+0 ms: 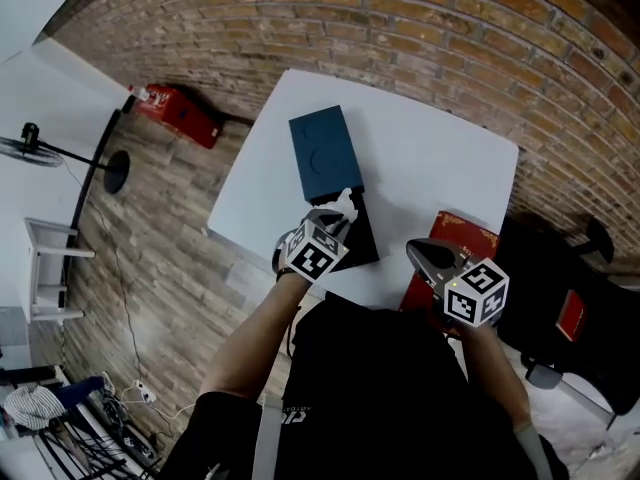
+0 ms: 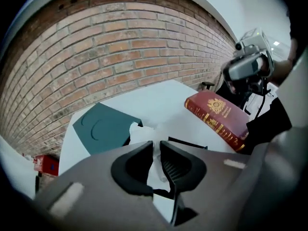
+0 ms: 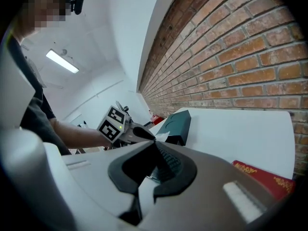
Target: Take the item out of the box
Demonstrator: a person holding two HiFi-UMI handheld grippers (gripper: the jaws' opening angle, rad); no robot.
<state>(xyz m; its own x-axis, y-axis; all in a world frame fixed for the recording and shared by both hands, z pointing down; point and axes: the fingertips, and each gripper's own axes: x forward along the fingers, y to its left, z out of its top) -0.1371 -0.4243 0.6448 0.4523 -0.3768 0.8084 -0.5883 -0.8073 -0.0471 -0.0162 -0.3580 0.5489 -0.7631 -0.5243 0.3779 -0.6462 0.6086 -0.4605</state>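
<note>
Teal lid (image 1: pixel 325 153) lies on the table (image 1: pixel 440 158), long axis running away from you. Your left gripper (image 1: pixel 338 215) is clamped on the white item (image 1: pixel 346 204), which sits at the black box's (image 1: pixel 360 240) far end, straight ahead of the jaws. Judged exit: upward. Your right gripper (image 1: pixel 418 251), jaws together and empty, hangs farther off by the book (image 1: pixel 462 231).

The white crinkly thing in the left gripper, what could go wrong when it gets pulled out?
The left gripper pinches only a thin fold of the white wrapping, so it may tear or slip free. The black box is not held down by the right gripper, so it might lift too.
</note>
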